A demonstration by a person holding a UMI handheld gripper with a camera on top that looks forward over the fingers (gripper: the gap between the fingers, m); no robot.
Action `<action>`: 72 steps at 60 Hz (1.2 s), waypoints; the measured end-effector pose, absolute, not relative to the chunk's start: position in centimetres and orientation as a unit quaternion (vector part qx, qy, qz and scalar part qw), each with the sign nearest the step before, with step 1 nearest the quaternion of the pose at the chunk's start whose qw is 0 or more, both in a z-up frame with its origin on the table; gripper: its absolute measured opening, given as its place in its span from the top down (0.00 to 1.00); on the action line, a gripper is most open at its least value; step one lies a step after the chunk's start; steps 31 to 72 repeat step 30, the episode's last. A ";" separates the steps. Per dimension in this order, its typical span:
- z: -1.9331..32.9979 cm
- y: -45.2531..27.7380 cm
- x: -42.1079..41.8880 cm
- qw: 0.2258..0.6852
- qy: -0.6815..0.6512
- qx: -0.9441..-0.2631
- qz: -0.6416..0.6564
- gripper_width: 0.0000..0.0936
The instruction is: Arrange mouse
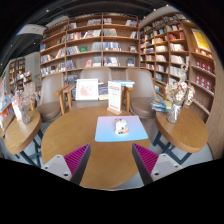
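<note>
Nearest you are the gripper's (pixel 109 158) two fingers, spread wide apart with nothing between them; the magenta pads (pixel 75 155) face inward across an empty gap, hovering over the near part of the table.

Beyond them, going by size: the bookshelves (pixel 95 45) wrap the back and side of the room; the round wooden table (pixel 80 135) carries the work; a pale blue mat (pixel 108 131) lies near its middle, ahead of the fingers and between their lines; on the mat, toward its far edge, sits the mouse (pixel 121 126), small and whitish.

The mouse appears to be already on the mat, so the step in hand is likely reaching for it to square it up; keep your fingers this wide, come in low and level across the near edge of the mat, and centre the mouse between the pads before you close; aim across its narrower sides if you can read them, and close gently, since a smooth shell can squirt out or drag the mat askew.

Hard to make out: which way the mouse points, and whether it has a cord; the display stands (pixel 88 90) at the far edge of the table are unreadable; a vase of flowers (pixel 177 98) on a neighbouring table is indistinct.
</note>
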State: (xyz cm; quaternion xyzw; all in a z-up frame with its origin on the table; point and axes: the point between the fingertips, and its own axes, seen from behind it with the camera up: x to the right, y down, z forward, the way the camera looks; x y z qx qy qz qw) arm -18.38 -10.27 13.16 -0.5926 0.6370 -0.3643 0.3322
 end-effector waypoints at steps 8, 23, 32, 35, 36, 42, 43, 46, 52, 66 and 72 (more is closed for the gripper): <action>13.1 -9.6 -22.4 0.329 0.631 -0.598 -0.369 0.09; 13.9 -9.2 -25.7 0.333 0.615 -0.601 -0.385 0.08; 14.4 -9.2 -26.2 0.332 0.607 -0.604 -0.395 0.09; 14.4 -9.2 -26.2 0.332 0.607 -0.604 -0.395 0.09; 14.4 -9.2 -26.2 0.332 0.607 -0.604 -0.395 0.09; 14.4 -9.2 -26.2 0.332 0.607 -0.604 -0.395 0.09; 14.4 -9.2 -26.2 0.332 0.607 -0.604 -0.395 0.09; 14.4 -9.2 -26.2 0.332 0.607 -0.604 -0.395 0.09; 14.4 -9.2 -26.2 0.332 0.607 -0.604 -0.395 0.09; 14.4 -9.2 -26.2 0.332 0.607 -0.604 -0.395 0.09; 14.4 -9.2 -26.2 0.332 0.607 -0.604 -0.395 0.09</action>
